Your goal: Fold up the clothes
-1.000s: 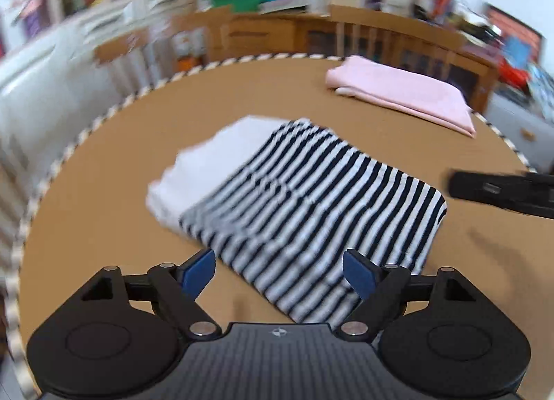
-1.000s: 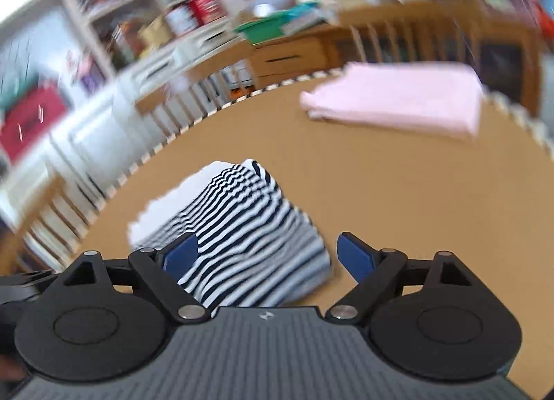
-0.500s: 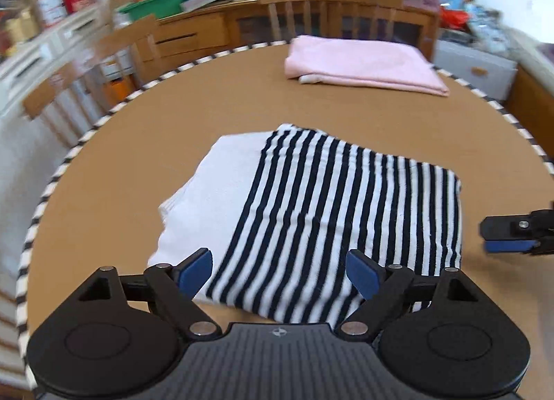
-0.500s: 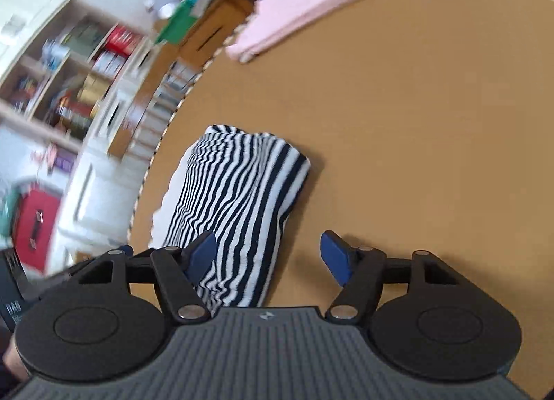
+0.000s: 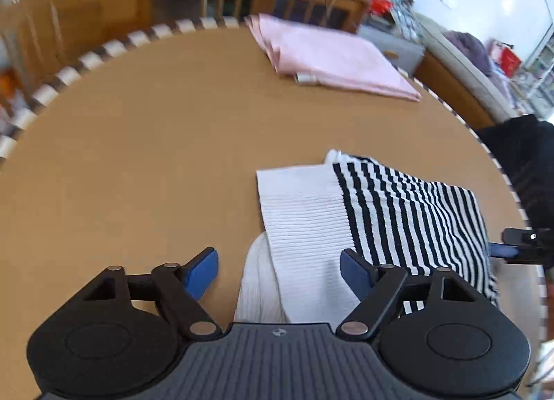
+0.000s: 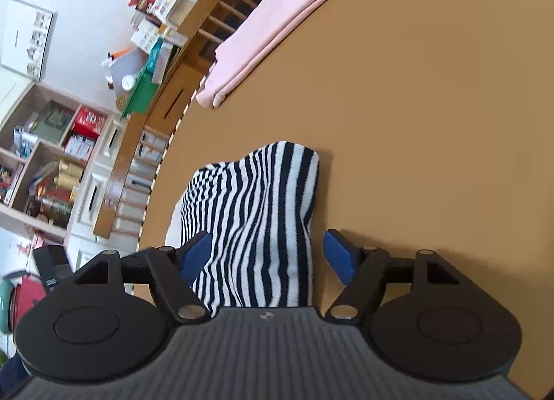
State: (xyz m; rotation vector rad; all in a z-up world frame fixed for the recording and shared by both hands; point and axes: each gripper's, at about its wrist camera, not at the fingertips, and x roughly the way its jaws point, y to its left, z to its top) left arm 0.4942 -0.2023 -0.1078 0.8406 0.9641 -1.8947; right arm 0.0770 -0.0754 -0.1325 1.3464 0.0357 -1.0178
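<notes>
Round brown table [image 5: 138, 157] with a folded striped shirt [image 5: 398, 213] between two grippers.
Left gripper [image 5: 278, 270] and right gripper [image 6: 265, 258] both gape wide at opposite ends, holding nothing.

Folded striped garment [image 5: 398, 220] on table, pink one [image 5: 332, 57] folded beyond

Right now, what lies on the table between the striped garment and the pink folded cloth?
Nothing: bare brown table separates striped garment from pink cloth, in both views.

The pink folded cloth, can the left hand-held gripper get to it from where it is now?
Probably yes: the left hand-held gripper is open, and only bare table lies between it and the pink folded cloth.
</notes>
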